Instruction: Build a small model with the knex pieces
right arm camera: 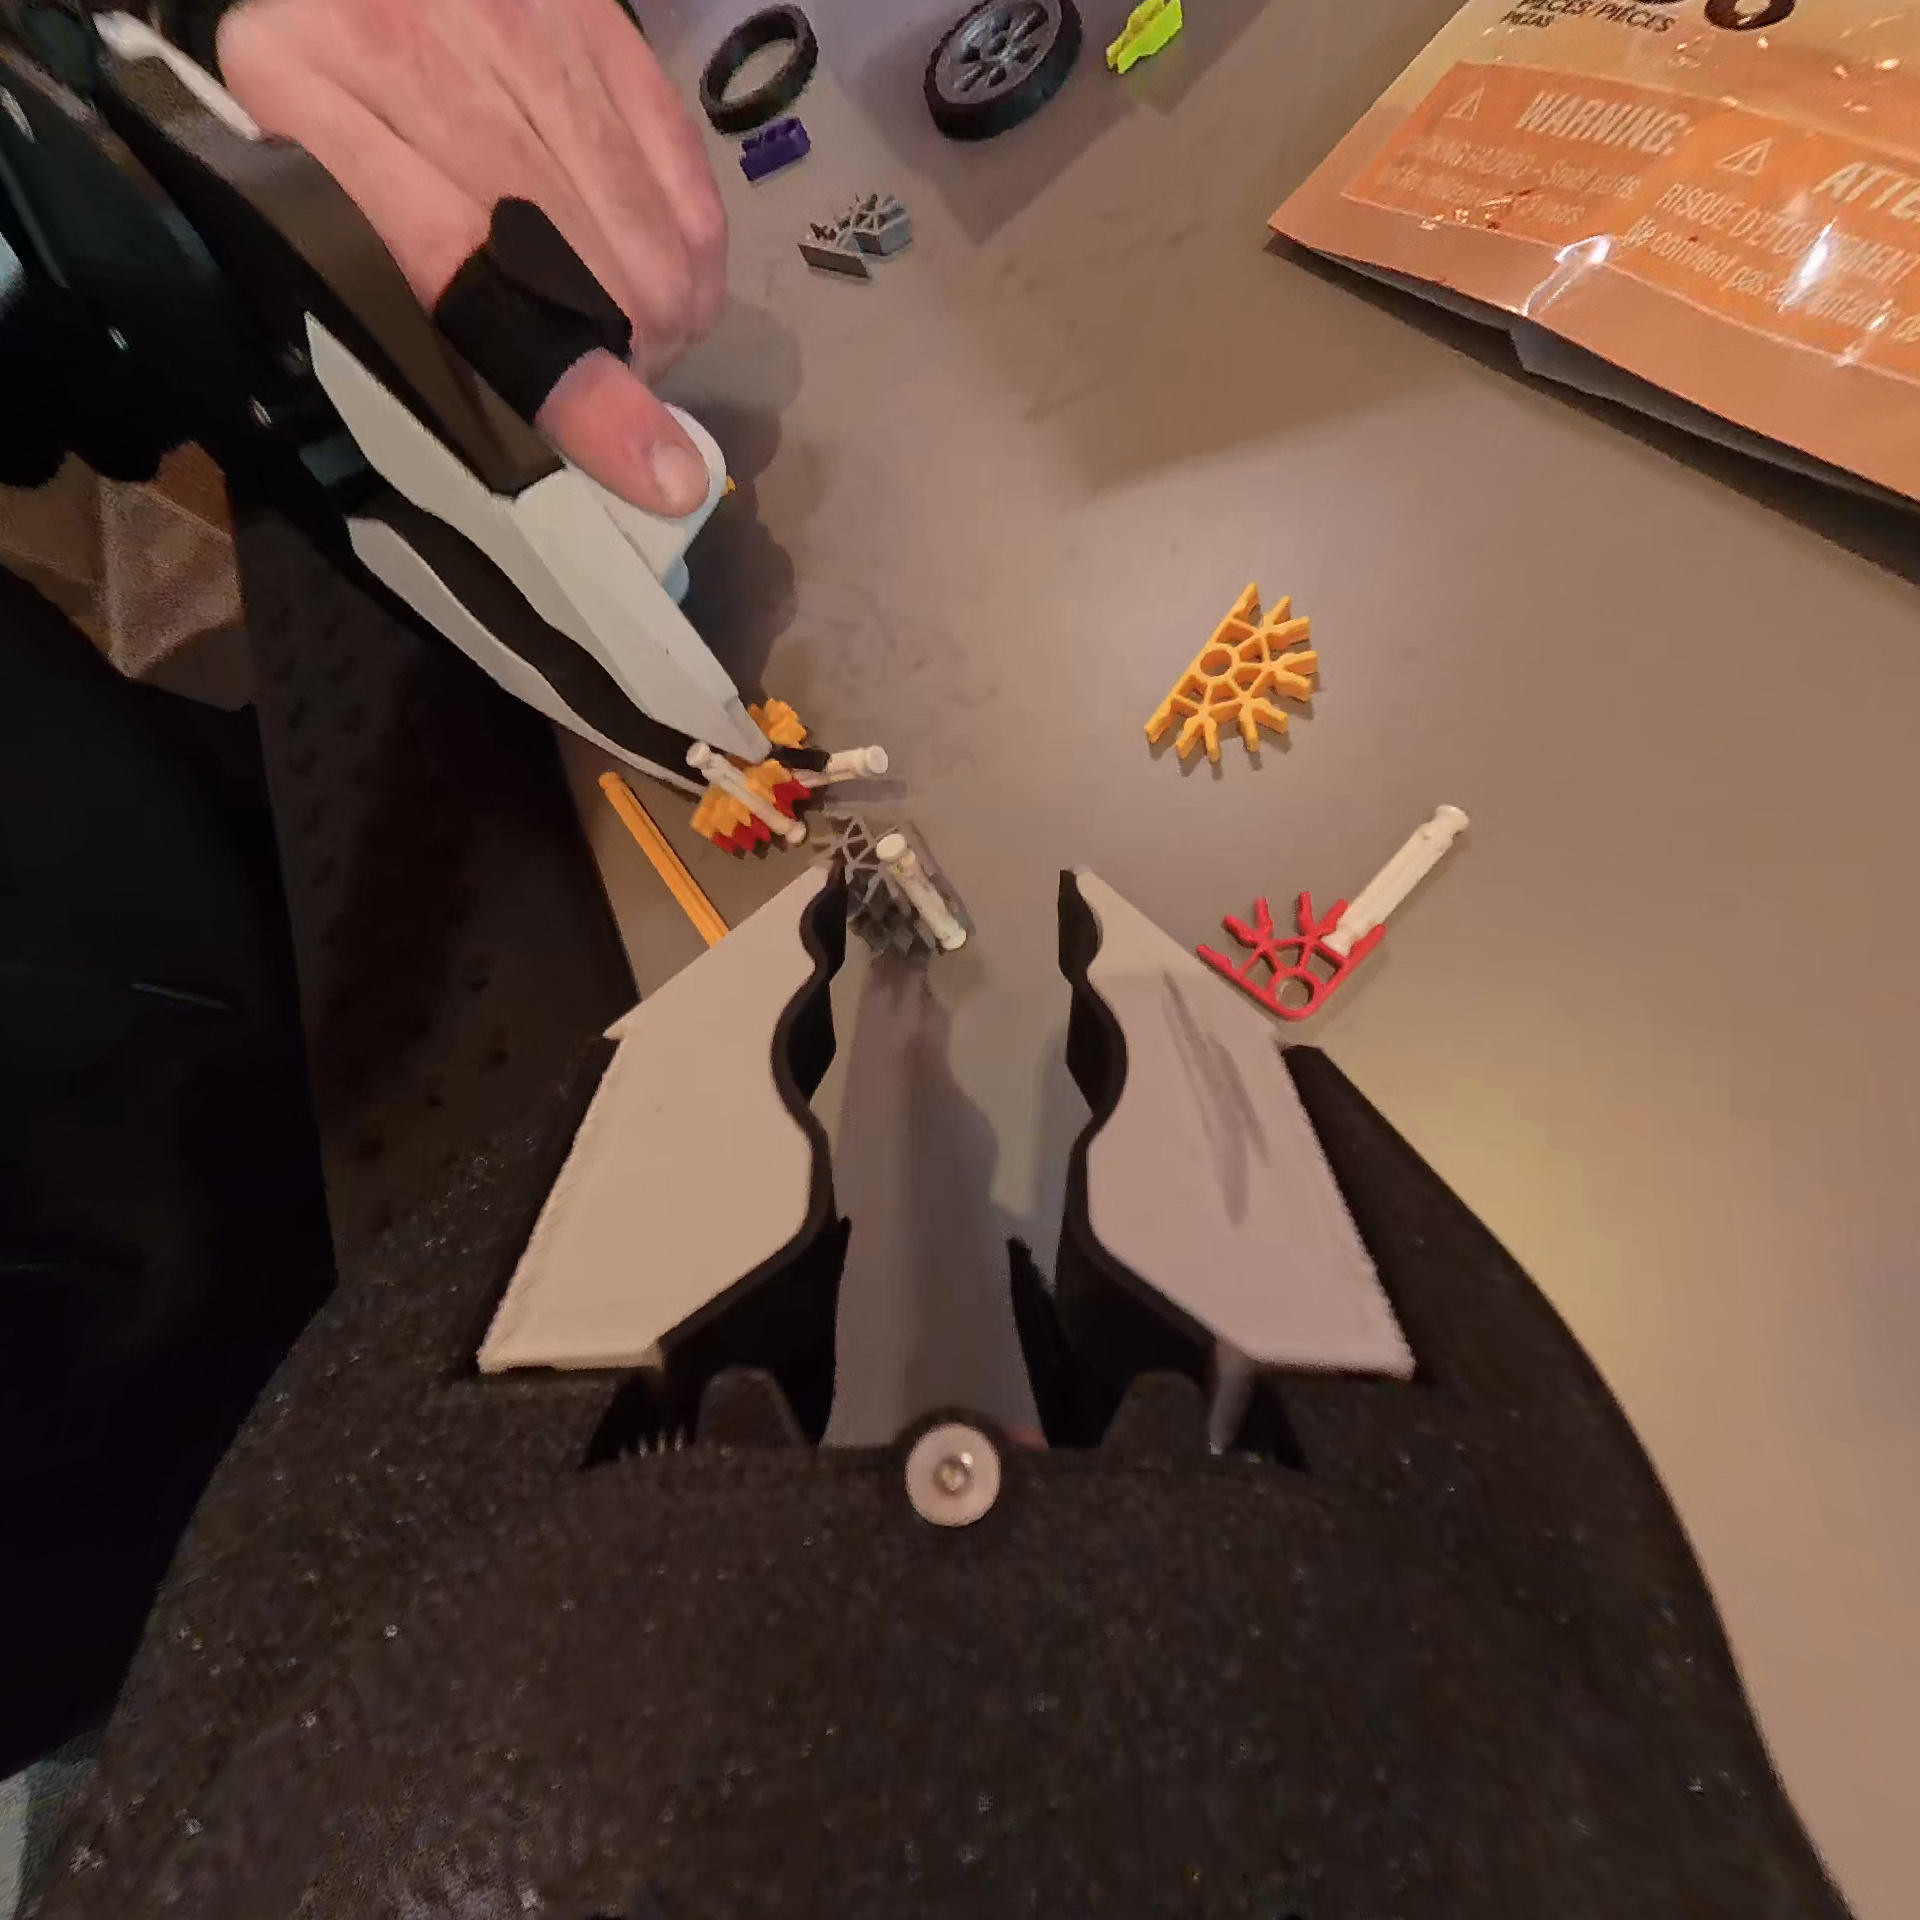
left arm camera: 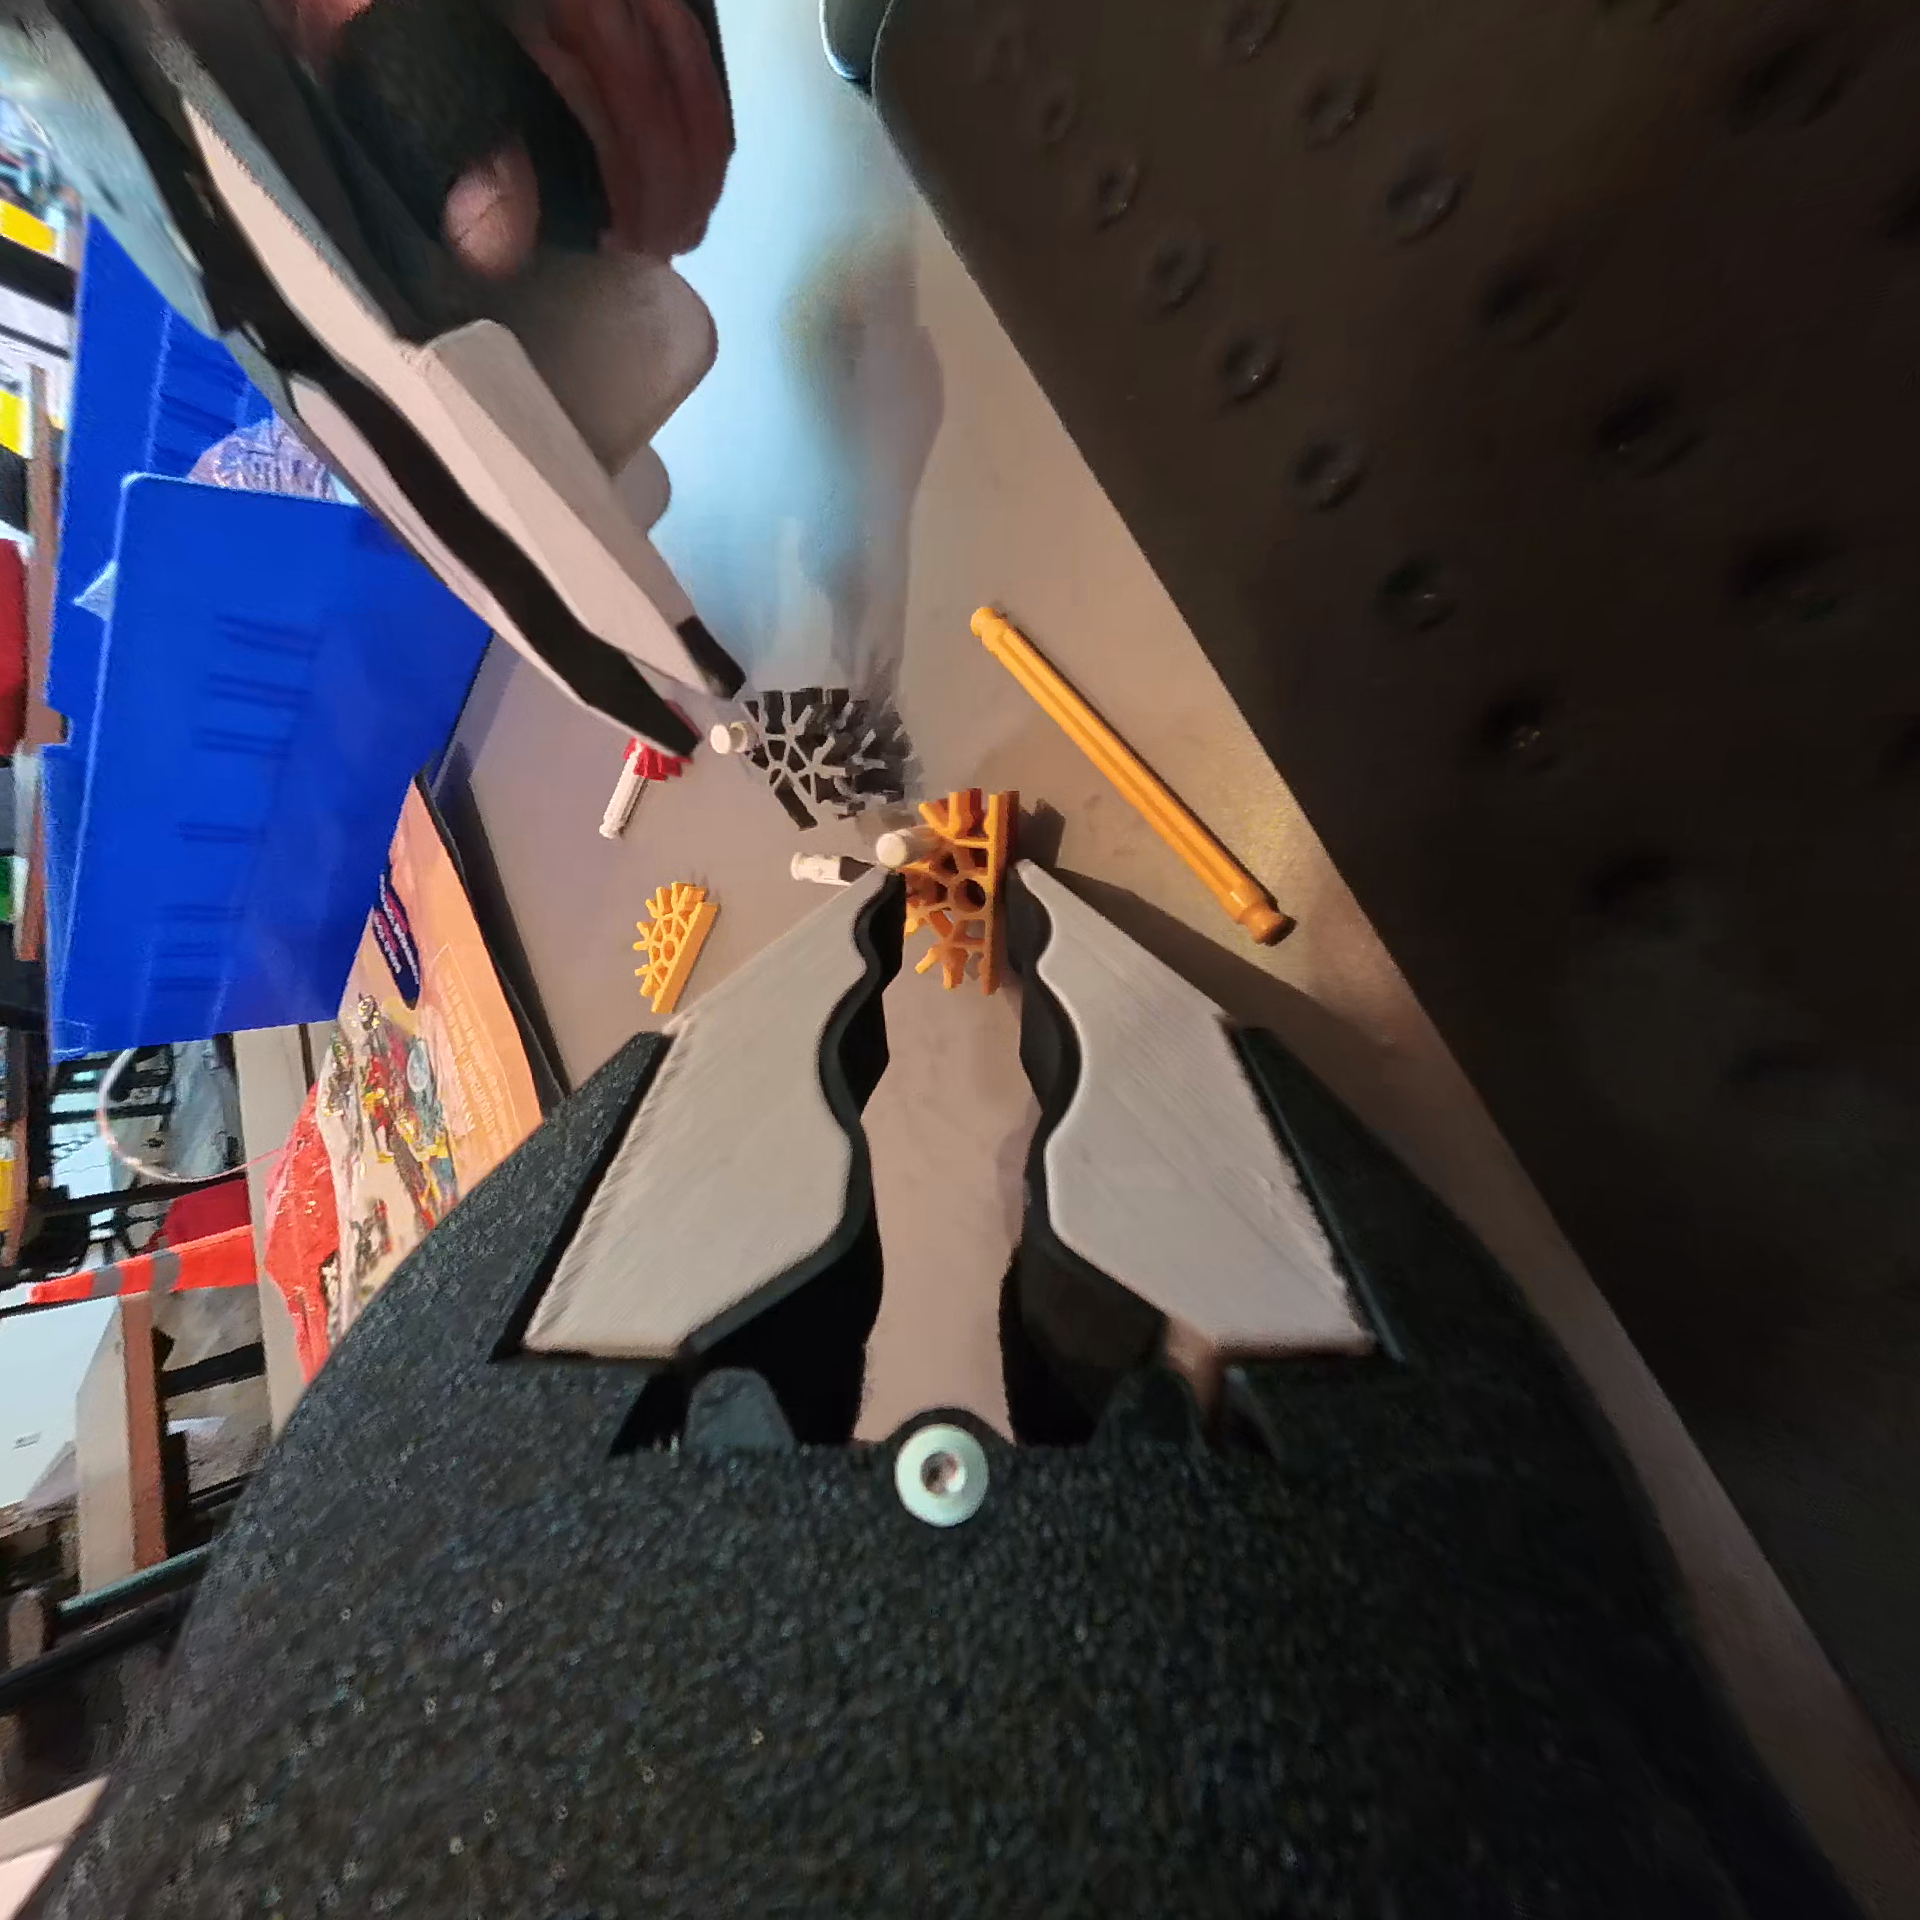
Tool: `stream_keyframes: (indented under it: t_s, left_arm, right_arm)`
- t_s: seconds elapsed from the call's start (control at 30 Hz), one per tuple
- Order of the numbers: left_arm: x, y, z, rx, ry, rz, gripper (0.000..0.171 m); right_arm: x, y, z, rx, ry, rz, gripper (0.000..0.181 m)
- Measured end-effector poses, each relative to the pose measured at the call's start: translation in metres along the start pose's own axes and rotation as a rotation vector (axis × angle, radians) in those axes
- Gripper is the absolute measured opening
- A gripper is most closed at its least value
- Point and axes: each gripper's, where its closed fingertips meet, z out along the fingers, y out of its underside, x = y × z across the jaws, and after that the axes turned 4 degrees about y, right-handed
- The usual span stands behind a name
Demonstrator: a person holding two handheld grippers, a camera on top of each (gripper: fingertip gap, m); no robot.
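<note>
My left gripper (left arm camera: 956,878) is shut on a small assembly of yellow and red connectors with white rods (left arm camera: 951,904), held just above the grey table (left arm camera: 935,1143). In the right wrist view the left gripper (right arm camera: 753,746) pinches the same assembly (right arm camera: 748,805). My right gripper (right arm camera: 951,883) is open. A grey connector with a white rod (right arm camera: 899,904) lies just past its left fingertip. In the left wrist view the right gripper (left arm camera: 707,712) hovers over that grey connector (left arm camera: 831,753).
A long yellow rod (left arm camera: 1127,774) lies by a black perforated board (left arm camera: 1455,520). A loose yellow connector (right arm camera: 1236,675) and a red connector with a white rod (right arm camera: 1299,951) lie to the right. An orange bag (right arm camera: 1662,208), a wheel (right arm camera: 1003,62), a tyre (right arm camera: 758,68) and a blue bin (left arm camera: 239,727) lie farther off. About 20 centimetres separates my left fingertips from the wheel (right arm camera: 1003,62).
</note>
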Motion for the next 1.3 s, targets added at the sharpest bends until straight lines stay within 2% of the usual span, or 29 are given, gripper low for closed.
stream_keyframes:
  t_s: [0.13, 0.23, 0.5, 0.8, 0.9, 1.3]
  left_arm:
    - [0.005, -0.007, -0.007, 0.052, 0.075, -0.072, 0.018]
    - [0.012, -0.013, -0.007, 0.084, 0.136, -0.107, 0.018]
    - [0.01, -0.019, -0.003, 0.141, 0.167, -0.157, 0.018]
    - [0.004, -0.012, 0.003, 0.102, 0.141, -0.137, 0.018]
    - [0.003, -0.008, 0.002, 0.095, 0.145, -0.145, 0.018]
    - [0.003, -0.004, 0.001, 0.08, 0.153, -0.162, 0.019]
  right_arm:
    - [0.0, 0.001, -0.003, -0.001, 0.067, -0.044, 0.037]
    - [-0.005, 0.003, 0.0, -0.007, 0.051, -0.051, 0.037]
    - [-0.004, 0.009, 0.01, -0.016, 0.031, -0.035, 0.034]
    - [-0.004, 0.013, 0.01, -0.018, 0.022, -0.06, 0.029]
    - [-0.004, 0.013, 0.009, -0.012, 0.019, -0.08, 0.022]
    - [0.0, -0.003, 0.012, 0.025, 0.109, -0.192, 0.025]
